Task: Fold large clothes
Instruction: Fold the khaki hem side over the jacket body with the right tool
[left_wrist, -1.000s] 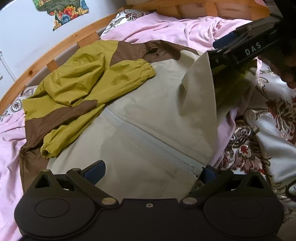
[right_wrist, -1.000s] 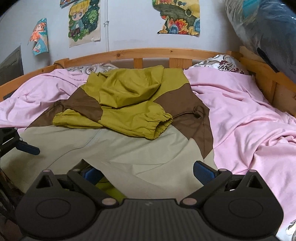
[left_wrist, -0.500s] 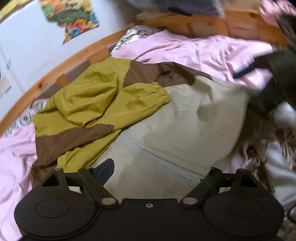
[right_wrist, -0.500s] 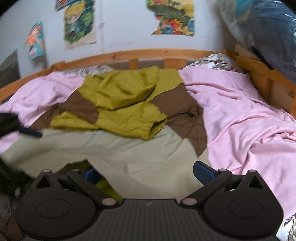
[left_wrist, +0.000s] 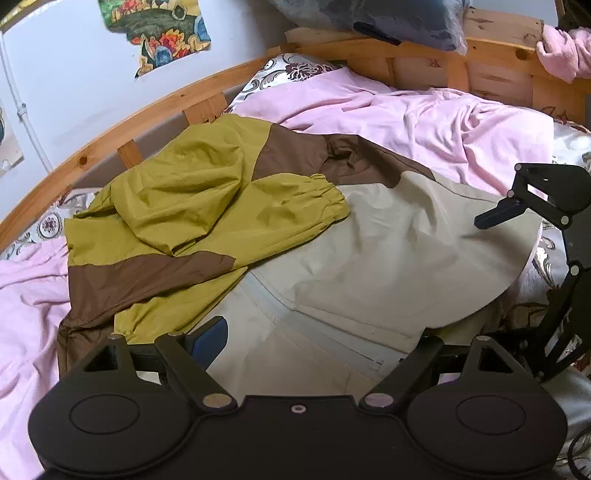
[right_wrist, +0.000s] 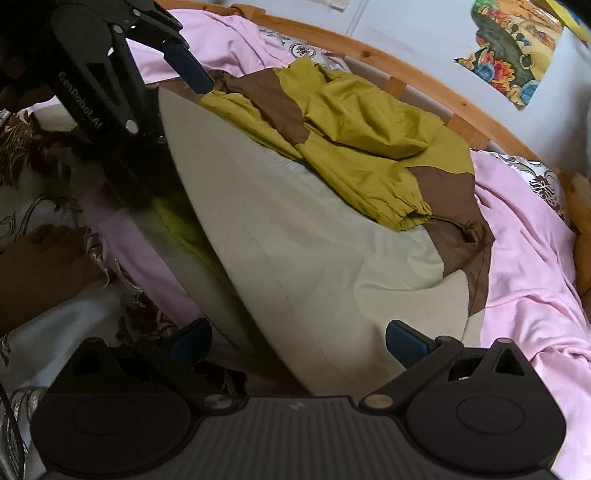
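A large jacket (left_wrist: 388, 251) in beige, olive-yellow and brown lies on the pink sheet of the bed. Its sleeves and hood (left_wrist: 177, 195) are folded in over the body. It also shows in the right wrist view (right_wrist: 314, 236). My left gripper (left_wrist: 317, 339) is open, its jaws wide apart over the beige hem by the zipper (left_wrist: 332, 332). My right gripper (right_wrist: 299, 339) is open over the hem's other corner. It shows at the right edge of the left wrist view (left_wrist: 535, 199). The hem edge (right_wrist: 207, 229) stands a little off the bed.
A wooden bed frame (left_wrist: 110, 140) curves along the wall behind the jacket. A pink sheet (left_wrist: 443, 122) covers the bed, with a floral quilt (right_wrist: 44, 206) at the near side. A dark bag (left_wrist: 388, 18) sits on the frame.
The raised beige corner held by the right gripper has dropped back onto the jacket. The right gripper has swung round to the hem's end. Both views have shifted.
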